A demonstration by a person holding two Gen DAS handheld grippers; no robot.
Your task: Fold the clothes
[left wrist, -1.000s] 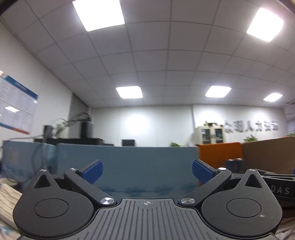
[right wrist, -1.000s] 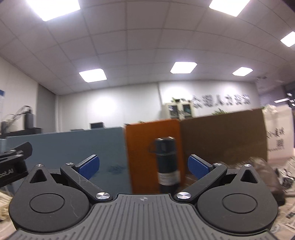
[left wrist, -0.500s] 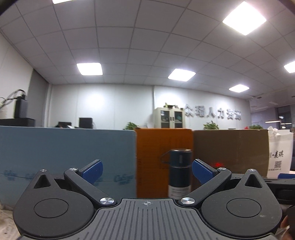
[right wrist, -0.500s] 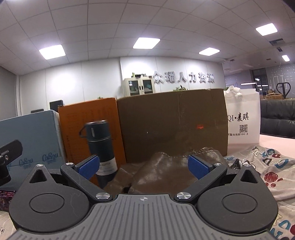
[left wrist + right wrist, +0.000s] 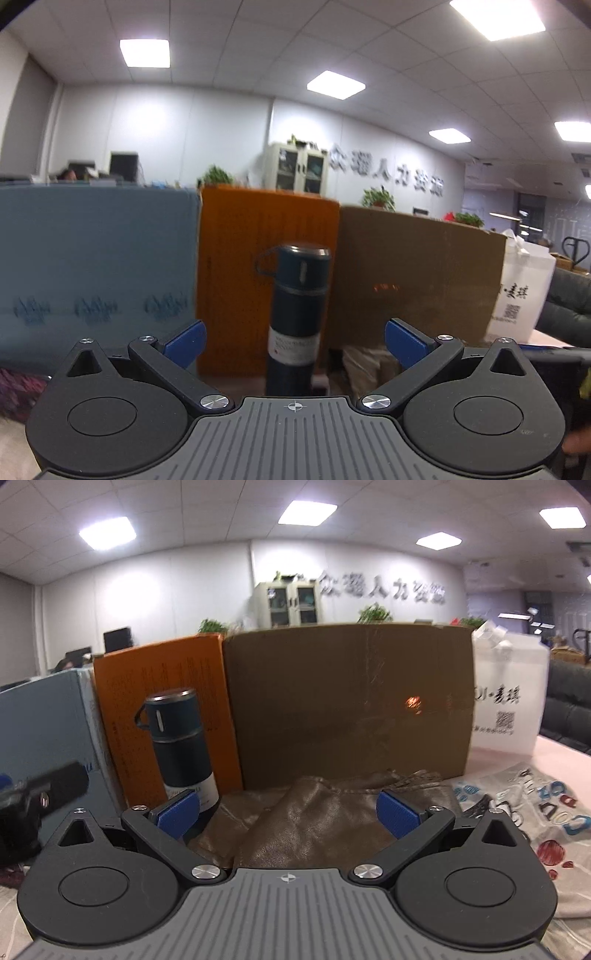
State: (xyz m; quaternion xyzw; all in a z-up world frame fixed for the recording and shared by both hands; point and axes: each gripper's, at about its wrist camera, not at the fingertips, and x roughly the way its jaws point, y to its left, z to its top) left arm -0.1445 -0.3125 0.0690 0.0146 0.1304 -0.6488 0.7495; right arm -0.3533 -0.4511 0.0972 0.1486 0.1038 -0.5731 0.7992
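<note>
Right tool (image 5: 288,812) spread apart — brown leather garment (image 5: 306,823) just ahead, printed shirt (image 5: 535,812) rightward, left tool (image 5: 295,343) apart too

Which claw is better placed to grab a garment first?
Probably the right claw: open, with the brown garment directly ahead and the printed shirt beside it. The left claw, also open, faces mostly the flask and boxes.

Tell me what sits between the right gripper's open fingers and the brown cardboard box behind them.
In the right wrist view, a crumpled brown leather garment lies between the right gripper and the cardboard box. The dark flask stands off to the left.
</note>
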